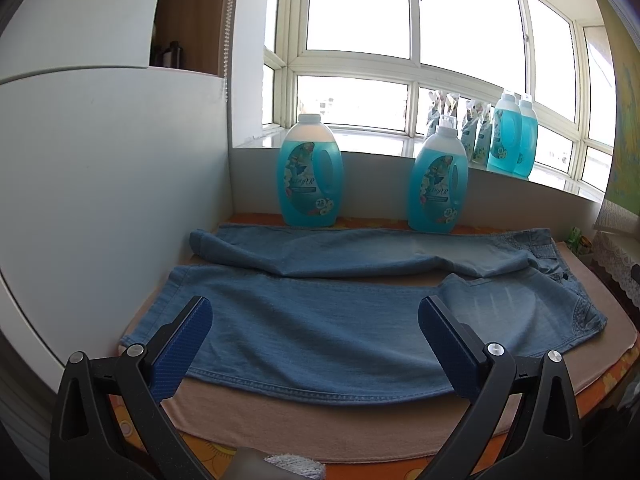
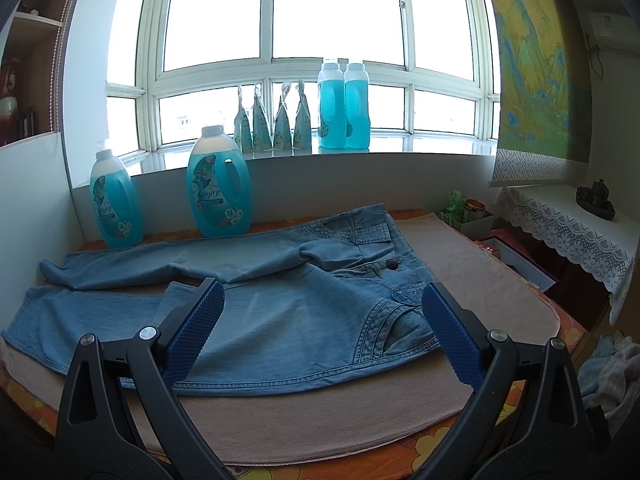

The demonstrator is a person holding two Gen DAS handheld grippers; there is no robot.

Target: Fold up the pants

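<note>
Light blue jeans (image 1: 320, 320) lie spread flat on a beige towel (image 1: 320, 428), legs to the left and waistband to the right, with the far leg rumpled. My left gripper (image 1: 314, 312) hovers open over the near leg, its blue pads (image 1: 182, 350) holding nothing. In the right wrist view the jeans (image 2: 280, 312) show their waistband, button and front pocket. My right gripper (image 2: 322, 300) stands open above the hip and pocket area, nothing between its fingers.
Two blue detergent bottles (image 1: 310, 172) (image 1: 438, 184) stand at the back edge right behind the jeans. More bottles (image 2: 344, 106) and pouches sit on the windowsill. A white wall (image 1: 100, 180) bounds the left. A lace-covered side table (image 2: 560, 216) and boxes are to the right.
</note>
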